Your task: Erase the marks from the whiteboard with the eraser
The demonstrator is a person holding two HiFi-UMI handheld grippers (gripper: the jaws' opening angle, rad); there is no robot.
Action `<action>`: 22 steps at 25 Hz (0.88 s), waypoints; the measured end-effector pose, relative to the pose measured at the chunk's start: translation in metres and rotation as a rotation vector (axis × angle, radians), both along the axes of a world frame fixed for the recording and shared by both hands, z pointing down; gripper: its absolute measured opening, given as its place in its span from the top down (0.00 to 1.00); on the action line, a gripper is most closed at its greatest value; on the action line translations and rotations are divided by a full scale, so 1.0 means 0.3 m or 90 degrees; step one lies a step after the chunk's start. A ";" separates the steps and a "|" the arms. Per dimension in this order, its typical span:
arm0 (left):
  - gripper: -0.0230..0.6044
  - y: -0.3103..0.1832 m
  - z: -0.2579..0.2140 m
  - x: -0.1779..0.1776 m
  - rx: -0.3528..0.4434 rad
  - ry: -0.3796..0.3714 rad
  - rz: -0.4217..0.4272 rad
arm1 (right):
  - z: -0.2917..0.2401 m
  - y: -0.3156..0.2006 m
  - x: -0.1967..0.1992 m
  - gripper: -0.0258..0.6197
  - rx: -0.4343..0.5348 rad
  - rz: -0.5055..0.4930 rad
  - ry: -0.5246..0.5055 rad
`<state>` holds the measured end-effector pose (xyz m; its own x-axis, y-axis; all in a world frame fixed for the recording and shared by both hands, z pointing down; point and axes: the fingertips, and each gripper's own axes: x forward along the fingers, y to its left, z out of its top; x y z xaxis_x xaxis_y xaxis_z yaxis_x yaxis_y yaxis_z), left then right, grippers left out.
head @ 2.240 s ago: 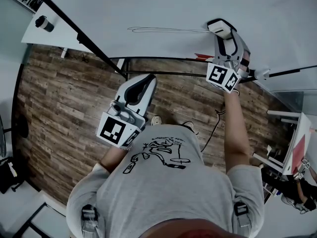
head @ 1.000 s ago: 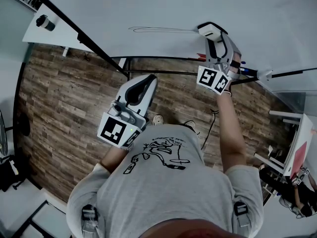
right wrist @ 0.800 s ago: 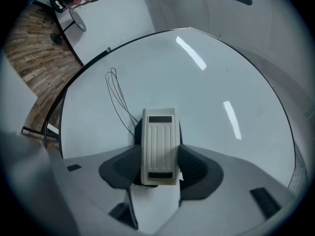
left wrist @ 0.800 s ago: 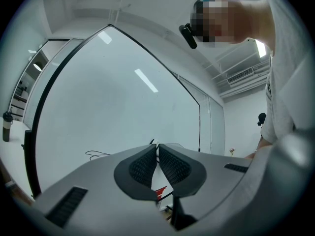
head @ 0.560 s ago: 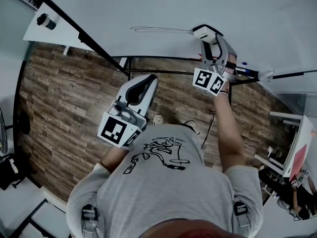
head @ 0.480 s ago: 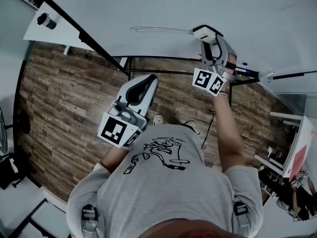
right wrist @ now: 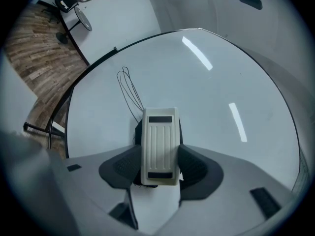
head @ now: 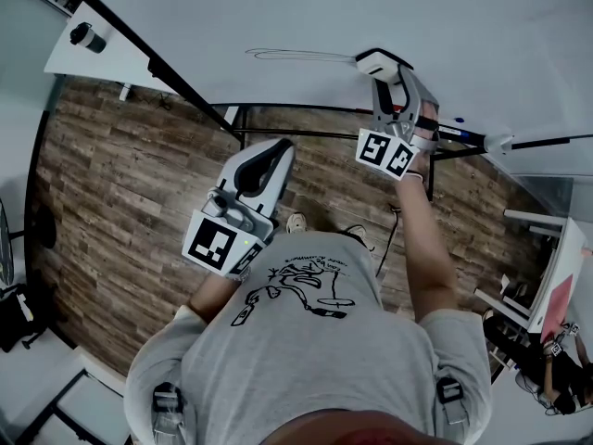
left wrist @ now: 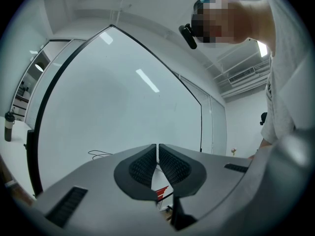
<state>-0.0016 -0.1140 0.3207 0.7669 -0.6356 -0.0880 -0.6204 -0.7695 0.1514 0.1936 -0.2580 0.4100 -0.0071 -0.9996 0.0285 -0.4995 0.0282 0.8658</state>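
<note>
A large whiteboard (head: 371,17) carries a thin black scribble (head: 296,56) of long loops low on its face. My right gripper (head: 378,65) is shut on a white ribbed eraser (right wrist: 159,145), whose dark felt side presses against the board at the right end of the scribble (right wrist: 129,93). My left gripper (head: 271,148) hangs lower, away from the board, above the floor; its jaws are shut with nothing between them. In the left gripper view the scribble (left wrist: 100,154) shows just left of the pads (left wrist: 143,165).
The board stands on a black metal frame (head: 278,135) over a wood-plank floor (head: 111,193). Markers (head: 452,130) lie on the tray by my right hand. A dark cup (head: 83,41) sits on a white ledge at far left. A desk edge (head: 556,267) is at right.
My right gripper has slid the eraser leftward along the board, onto the right end of the scribble, which is now shorter. The left gripper has stayed still.
</note>
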 end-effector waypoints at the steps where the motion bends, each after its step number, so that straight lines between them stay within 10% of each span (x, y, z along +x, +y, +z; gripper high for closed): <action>1: 0.91 -0.001 0.001 -0.002 -0.001 0.000 -0.001 | 0.007 -0.001 -0.006 0.59 0.000 -0.003 0.001; 22: 0.91 0.054 -0.027 -0.053 0.015 -0.009 -0.028 | 0.263 -0.012 -0.154 0.59 -0.108 -0.060 0.087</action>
